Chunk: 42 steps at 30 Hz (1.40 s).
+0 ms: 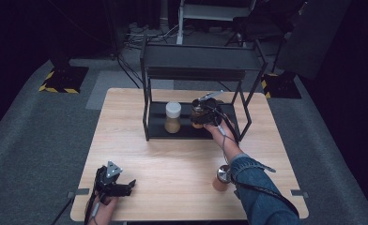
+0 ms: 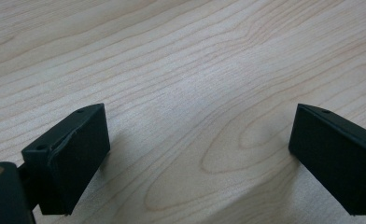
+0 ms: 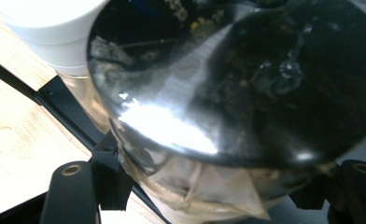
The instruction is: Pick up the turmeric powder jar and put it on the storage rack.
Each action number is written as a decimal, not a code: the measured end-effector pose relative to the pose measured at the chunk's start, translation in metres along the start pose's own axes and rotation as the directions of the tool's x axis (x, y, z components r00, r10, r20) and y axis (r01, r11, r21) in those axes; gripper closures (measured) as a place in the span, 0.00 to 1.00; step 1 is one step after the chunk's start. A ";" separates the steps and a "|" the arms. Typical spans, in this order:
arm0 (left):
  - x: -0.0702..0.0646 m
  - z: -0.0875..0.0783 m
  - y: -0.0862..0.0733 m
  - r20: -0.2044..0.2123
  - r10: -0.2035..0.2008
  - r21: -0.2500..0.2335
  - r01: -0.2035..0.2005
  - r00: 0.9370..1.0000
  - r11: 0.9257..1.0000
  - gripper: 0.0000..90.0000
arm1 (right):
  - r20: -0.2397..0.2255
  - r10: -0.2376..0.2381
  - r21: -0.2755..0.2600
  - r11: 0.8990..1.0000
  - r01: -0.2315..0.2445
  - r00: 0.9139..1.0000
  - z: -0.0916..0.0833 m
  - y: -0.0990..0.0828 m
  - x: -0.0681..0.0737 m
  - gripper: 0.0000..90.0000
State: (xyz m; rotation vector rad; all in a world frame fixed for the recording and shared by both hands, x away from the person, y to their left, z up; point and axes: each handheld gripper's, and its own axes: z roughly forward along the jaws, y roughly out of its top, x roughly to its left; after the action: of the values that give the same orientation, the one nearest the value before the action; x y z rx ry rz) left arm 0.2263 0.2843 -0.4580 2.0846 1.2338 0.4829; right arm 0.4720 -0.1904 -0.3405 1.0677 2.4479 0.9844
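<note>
**On the rack's lower shelf: right claw clamped on a dark-lidded jar**

On the lower shelf of the black rack (image 1: pixel 196 61), at the far middle of the surface (image 1: pixel 172 159), the right claw (image 1: pixel 204 115) grips a jar with a dark lid (image 1: pixel 197 112). From the right gripper view, the jar with a dark lid (image 3: pixel 228 84) sits between the two jaws, its glossy lid close to the lens and pale contents visible through the glass below. Its base rests on or just above the shelf; which of the two cannot be told.

Just beside it, to the left in the high view, stands a white-lidded jar (image 1: pixel 173 117) with brown contents, upright on the same shelf. The two jars are near each other; contact between them cannot be confirmed.

A third jar with a metal lid (image 1: pixel 222 177) stands upright on the surface near the front edge, partly hidden by the person's denim sleeve (image 1: pixel 259 197).

The left claw (image 1: pixel 126 186) rests at the front left corner of the surface, well apart from the rack. In the left gripper view its jaws stand wide, with bare wood between them.
</note>
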 end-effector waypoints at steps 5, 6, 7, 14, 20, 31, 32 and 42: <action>0.000 0.000 0.000 -0.002 0.001 -0.002 -0.001 1.000 1.000 0.06 | -0.005 -0.004 0.017 1.000 0.004 1.000 0.011 0.001 -0.007 0.34; 0.000 0.000 0.000 -0.002 0.000 -0.001 0.000 1.000 1.000 0.06 | -0.006 -0.009 0.022 1.000 0.009 1.000 0.013 0.001 -0.008 0.34; 0.000 0.000 0.000 -0.002 0.000 -0.002 0.000 1.000 1.000 0.06 | -0.005 -0.012 0.031 0.999 0.012 1.000 0.017 0.002 -0.009 0.34; -0.001 0.000 0.000 -0.005 -0.006 -0.001 0.006 1.000 1.000 0.06 | -0.048 -0.024 0.044 0.999 0.026 0.999 0.031 0.003 -0.024 0.34; -0.001 0.000 0.000 -0.007 -0.007 -0.002 0.007 1.000 1.000 0.06 | -0.077 -0.018 0.046 0.999 0.022 0.997 0.036 -0.001 -0.034 0.34; -0.001 0.000 0.000 -0.007 -0.007 -0.003 0.007 1.000 1.000 0.06 | -0.092 -0.052 0.054 0.997 0.057 0.994 0.033 0.006 -0.030 0.34; -0.001 0.000 0.000 -0.007 -0.007 -0.003 0.007 1.000 1.000 0.06 | -0.087 -0.059 0.058 0.996 0.064 0.994 0.032 0.007 -0.030 0.34; -0.001 0.000 0.000 -0.009 -0.008 -0.002 0.008 1.000 1.000 0.06 | -0.075 -0.120 0.086 0.988 0.126 0.990 0.038 0.005 -0.036 0.34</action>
State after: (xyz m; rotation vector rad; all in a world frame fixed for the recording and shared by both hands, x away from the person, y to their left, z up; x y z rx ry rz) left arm 0.2261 0.2833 -0.4583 2.0773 1.2460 0.4908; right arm 0.5185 -0.1958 -0.3648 0.9112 2.6029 0.8938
